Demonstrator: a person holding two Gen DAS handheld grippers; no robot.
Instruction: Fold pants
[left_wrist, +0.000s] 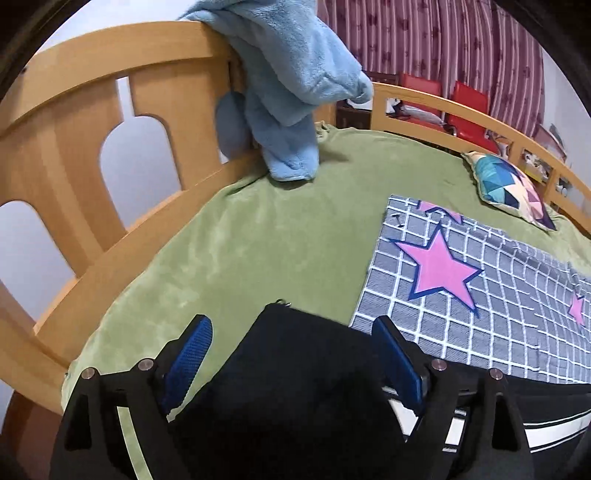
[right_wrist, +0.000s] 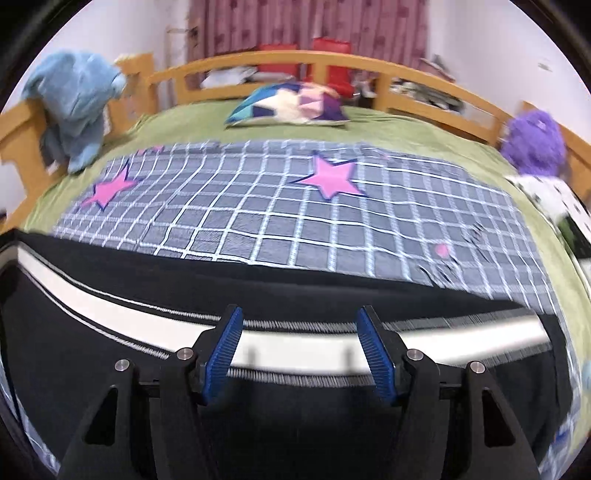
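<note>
Both claws stood spread, the left gripper (left_wrist: 291, 354) over the black pants (left_wrist: 295, 387), the right gripper (right_wrist: 299, 347) above their white stripe (right_wrist: 295, 349); each needed a square, even pinch before folding.

The left gripper (left_wrist: 291, 336) stood wide open, tilted downward. The right gripper (right_wrist: 300, 332) was open too, pads apart.

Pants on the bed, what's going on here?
A person holds a claw in each hand over black pants with a white side stripe, laid across a grey star-print sheet on the bed. The left claw and the right claw both hang open above the fabric, gripping nothing.
</note>
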